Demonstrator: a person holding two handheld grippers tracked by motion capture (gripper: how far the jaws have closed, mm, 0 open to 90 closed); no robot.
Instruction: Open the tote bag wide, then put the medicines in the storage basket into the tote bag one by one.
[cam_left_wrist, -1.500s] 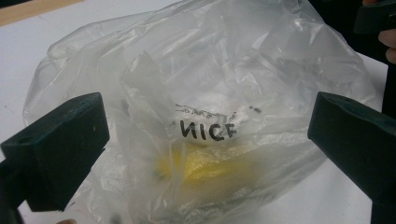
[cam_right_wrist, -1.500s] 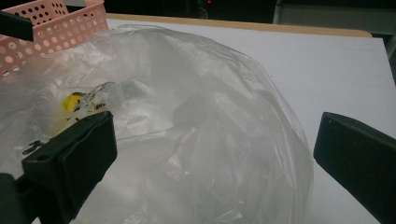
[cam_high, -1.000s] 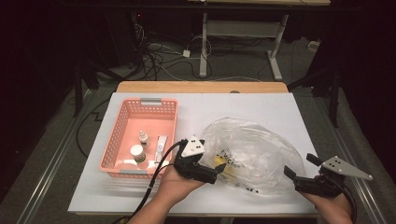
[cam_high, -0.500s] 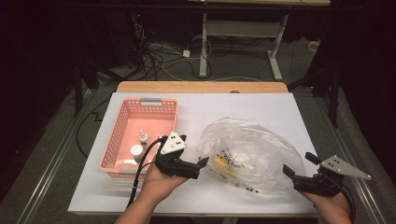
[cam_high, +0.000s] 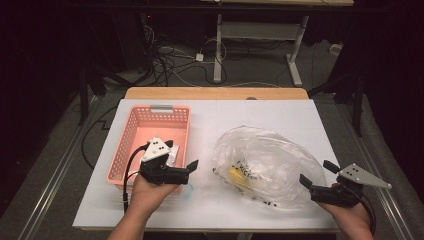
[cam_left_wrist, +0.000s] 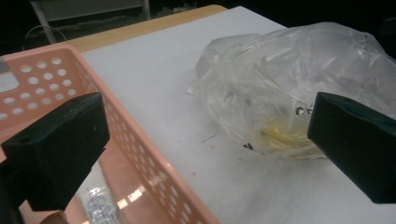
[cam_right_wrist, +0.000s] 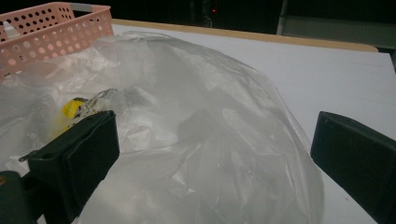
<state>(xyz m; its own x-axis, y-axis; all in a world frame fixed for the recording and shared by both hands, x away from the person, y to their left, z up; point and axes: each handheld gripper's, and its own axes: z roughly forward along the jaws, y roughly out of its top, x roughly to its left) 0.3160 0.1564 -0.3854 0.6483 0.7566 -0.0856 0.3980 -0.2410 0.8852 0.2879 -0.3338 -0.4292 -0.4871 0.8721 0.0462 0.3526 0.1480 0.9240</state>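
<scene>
1. On the white table (cam_high: 210, 210), a clear plastic bag (cam_high: 265, 165) is seen lying right of centre, beside a pink basket (cam_high: 131, 145).
2. Left gripper (cam_high: 192, 172) is held at the basket's near right corner, jaws wide apart, nothing gripped; one jaw is over the basket wall, per the left gripper view.
3. Right gripper (cam_high: 316, 175) is placed just beside the bag's right edge, jaws spread, nothing held.
4. Step judged: small items are being moved from bag to basket. The bag should be pinned or lifted by its edge with the right gripper, so the left can enter without dragging film.
5. Bag is crumpled, puffed and translucent, with black print; a yellow item (cam_right_wrist: 72, 108) is visible inside.
6. Basket contents are blurred; a small wrapped packet (cam_left_wrist: 100, 203) is made out.
</scene>
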